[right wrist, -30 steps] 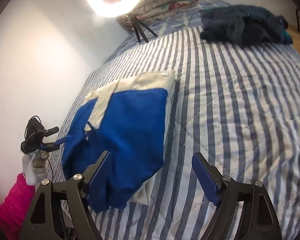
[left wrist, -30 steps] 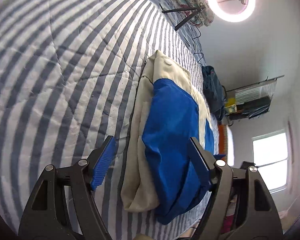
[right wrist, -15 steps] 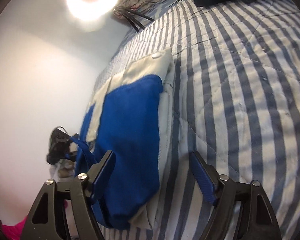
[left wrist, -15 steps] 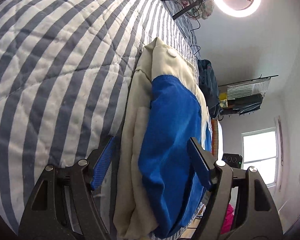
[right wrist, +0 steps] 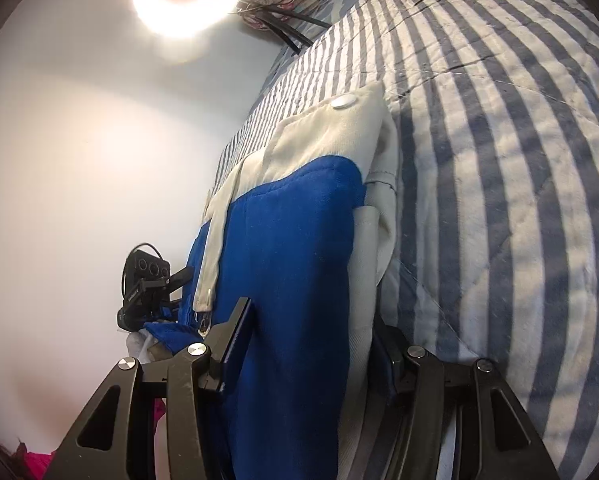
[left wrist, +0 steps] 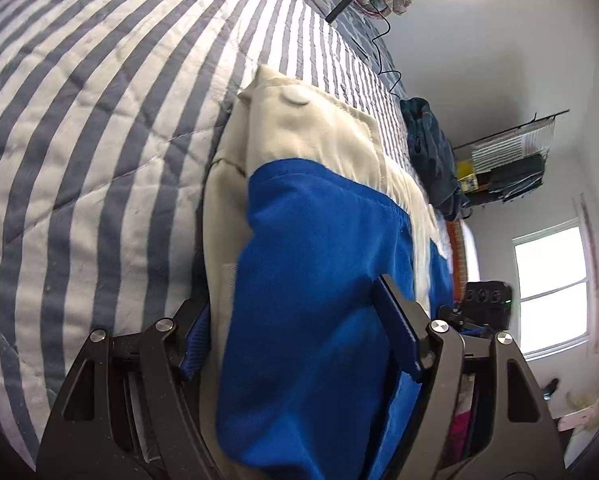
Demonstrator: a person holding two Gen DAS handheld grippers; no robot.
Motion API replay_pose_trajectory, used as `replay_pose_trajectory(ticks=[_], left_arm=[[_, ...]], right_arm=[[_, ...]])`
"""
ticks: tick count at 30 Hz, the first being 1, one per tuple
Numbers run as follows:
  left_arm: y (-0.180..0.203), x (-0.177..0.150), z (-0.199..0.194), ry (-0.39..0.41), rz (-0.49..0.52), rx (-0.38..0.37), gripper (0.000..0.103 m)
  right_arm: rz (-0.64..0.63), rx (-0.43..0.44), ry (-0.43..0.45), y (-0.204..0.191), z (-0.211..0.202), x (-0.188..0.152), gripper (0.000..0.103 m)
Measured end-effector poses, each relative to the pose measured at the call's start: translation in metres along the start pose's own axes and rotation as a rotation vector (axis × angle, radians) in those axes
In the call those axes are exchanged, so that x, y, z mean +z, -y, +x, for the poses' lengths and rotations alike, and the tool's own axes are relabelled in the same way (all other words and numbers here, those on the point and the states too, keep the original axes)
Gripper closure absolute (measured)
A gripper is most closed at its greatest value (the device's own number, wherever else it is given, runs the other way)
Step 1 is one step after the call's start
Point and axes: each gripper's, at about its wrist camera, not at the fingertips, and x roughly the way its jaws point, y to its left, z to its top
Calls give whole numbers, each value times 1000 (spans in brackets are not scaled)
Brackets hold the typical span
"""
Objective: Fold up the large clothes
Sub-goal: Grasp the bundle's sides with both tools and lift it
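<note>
Left wrist view, left claw (left wrist: 295, 344) wide astride the folded blue-and-cream garment (left wrist: 319, 264) on the striped bed (left wrist: 99, 140), right claw (right wrist: 311, 340) astride it too, jaws just closing, grip unclear.

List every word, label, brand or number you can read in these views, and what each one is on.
None can be read.
Shelf items: packaging too small and blurred to read.
Black device: any marking too small to read.
Folded garment: no print or label shows.
</note>
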Motion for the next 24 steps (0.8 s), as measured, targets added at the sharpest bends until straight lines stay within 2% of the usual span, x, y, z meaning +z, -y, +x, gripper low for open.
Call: replay_pose_trajectory(ticks=[3,6,8,10,12,14,15,17,18,21,24], left_arm=[[10,-2,3,16,35,51,33],[20,-5,2,29,61,81,44],[29,-7,-1,38,96,99,53],[39,-7,-2,49,129,118,55],[42,-8,0,52,147,132,55],[39,-6,4,49,132,126,52],[36,-7,4,48,128,123,51],[27,-8,6,39,104,139,36],[22,-9,8,33,85,134,36],[17,-15,6,48,90,136,37],[31,-20,3,71,124,175,50]], right_arm=[[-20,-54,-4,-11,5,-1,47],[-65,-125,2,-28,4,-5,60],[-118,-179,11,-42,2,-7,65],[-207,-258,18,-60,2,-10,67],[-249,-294,29,-65,3,-13,68],[-206,-279,36,-57,3,-13,65],[-179,-267,34,-50,3,-12,58],[-108,-234,14,-34,4,-13,47],[-83,-209,11,-28,3,-14,46],[-45,-182,26,-23,1,-14,47],[-112,-269,25,-41,1,-16,60]])
